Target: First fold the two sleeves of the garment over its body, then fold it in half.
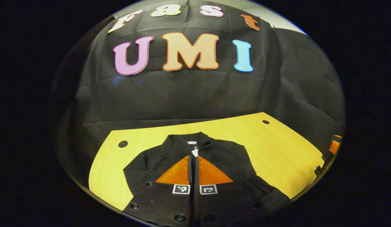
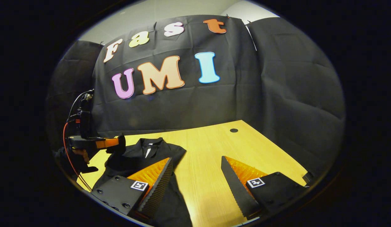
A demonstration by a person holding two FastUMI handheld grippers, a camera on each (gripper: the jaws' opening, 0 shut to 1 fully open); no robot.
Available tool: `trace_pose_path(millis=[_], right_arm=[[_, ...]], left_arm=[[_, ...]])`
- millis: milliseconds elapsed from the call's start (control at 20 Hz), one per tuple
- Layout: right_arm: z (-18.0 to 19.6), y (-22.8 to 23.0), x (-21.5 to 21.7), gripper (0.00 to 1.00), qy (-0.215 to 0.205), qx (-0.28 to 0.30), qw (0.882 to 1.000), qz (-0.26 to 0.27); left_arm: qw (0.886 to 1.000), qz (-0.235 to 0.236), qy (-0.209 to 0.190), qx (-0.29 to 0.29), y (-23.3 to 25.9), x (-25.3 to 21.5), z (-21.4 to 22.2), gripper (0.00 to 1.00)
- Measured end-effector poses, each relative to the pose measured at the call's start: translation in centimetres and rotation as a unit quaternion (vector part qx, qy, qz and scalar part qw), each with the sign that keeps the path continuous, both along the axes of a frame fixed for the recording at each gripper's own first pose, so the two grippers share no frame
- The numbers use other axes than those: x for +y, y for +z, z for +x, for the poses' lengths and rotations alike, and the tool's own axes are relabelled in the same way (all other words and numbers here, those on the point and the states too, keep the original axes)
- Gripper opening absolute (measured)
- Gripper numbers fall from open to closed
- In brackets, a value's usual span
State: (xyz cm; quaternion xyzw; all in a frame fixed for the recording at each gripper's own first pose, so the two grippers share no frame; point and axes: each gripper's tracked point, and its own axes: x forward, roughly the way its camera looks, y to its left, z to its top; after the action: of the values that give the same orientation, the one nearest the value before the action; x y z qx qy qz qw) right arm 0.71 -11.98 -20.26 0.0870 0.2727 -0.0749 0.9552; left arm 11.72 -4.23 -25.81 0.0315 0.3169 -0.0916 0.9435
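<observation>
One black garment (image 1: 214,157) lies on one yellow wooden bench (image 1: 277,151), and two grippers are at work over it. In the left gripper view the left gripper (image 1: 194,160) hangs over the middle of the garment with its two fingers together, only a thin dark line between them; their tips point at the collar, where a small white tag (image 1: 193,148) shows. I cannot tell whether any cloth is caught between them. The garment is dark, with an open collar at the far end, and it looks rumpled at the near right.

In the right gripper view the right gripper (image 2: 197,164) has its fingers wide apart, holding nothing. Its left finger sits over the garment's right-hand part, the other over bare bench. The garment (image 2: 141,154) lies to the left there, collar away from the camera. Two round dark holes (image 1: 123,144) mark the far corners of the bench
</observation>
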Motion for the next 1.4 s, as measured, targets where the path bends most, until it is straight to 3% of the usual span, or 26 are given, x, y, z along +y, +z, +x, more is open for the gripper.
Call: trace_pose_path(millis=[300, 450, 500, 600, 650, 700, 850, 950, 1400], right_arm=[[-0.8, -0.6, -2.5, 0.98, -0.012, 0.010, 1.000, 0.001], [-0.9, -1.2, -3.2, 0.98, -0.007, 0.016, 1.000, 0.001], [-0.9, -1.4, -3.4, 0.98, -0.003, 0.017, 1.000, 0.002], [-0.8, -1.7, -3.3, 0.98, 0.011, 0.018, 1.000, 0.009], [-0.6, -2.0, -3.1, 0.93, 0.021, 0.018, 1.000, 0.011], [-0.4, -2.4, -2.9, 0.98, 0.031, 0.020, 0.999, 0.015], [-0.3, -3.1, -1.4, 0.94, 0.067, 0.024, 0.997, 0.026], [-0.3, -3.5, -0.6, 0.98, 0.082, 0.026, 0.996, 0.019], [-3.6, -5.2, 6.2, 0.98, 0.101, 0.057, 0.993, 0.017]], left_arm=[[0.999, 0.007, -0.036, 0.032, -3.5, -5.8, 1.1, 0.00], [0.998, 0.017, -0.030, 0.045, -4.3, -7.3, 1.5, 0.00], [0.997, 0.010, -0.040, 0.058, -4.3, -7.9, 0.8, 0.05], [0.998, 0.011, -0.032, 0.056, -3.9, -7.9, -0.4, 0.61], [0.999, 0.011, -0.024, 0.045, -3.2, -7.6, -0.5, 0.89], [0.999, 0.009, -0.015, 0.030, -1.8, -7.1, -0.7, 0.94], [1.000, 0.021, 0.004, -0.007, 1.1, -4.1, -3.2, 0.95], [0.999, 0.031, 0.019, -0.020, 2.4, -1.6, -4.9, 0.95], [0.996, 0.037, 0.082, 0.020, 1.8, 8.7, -16.7, 0.95]])
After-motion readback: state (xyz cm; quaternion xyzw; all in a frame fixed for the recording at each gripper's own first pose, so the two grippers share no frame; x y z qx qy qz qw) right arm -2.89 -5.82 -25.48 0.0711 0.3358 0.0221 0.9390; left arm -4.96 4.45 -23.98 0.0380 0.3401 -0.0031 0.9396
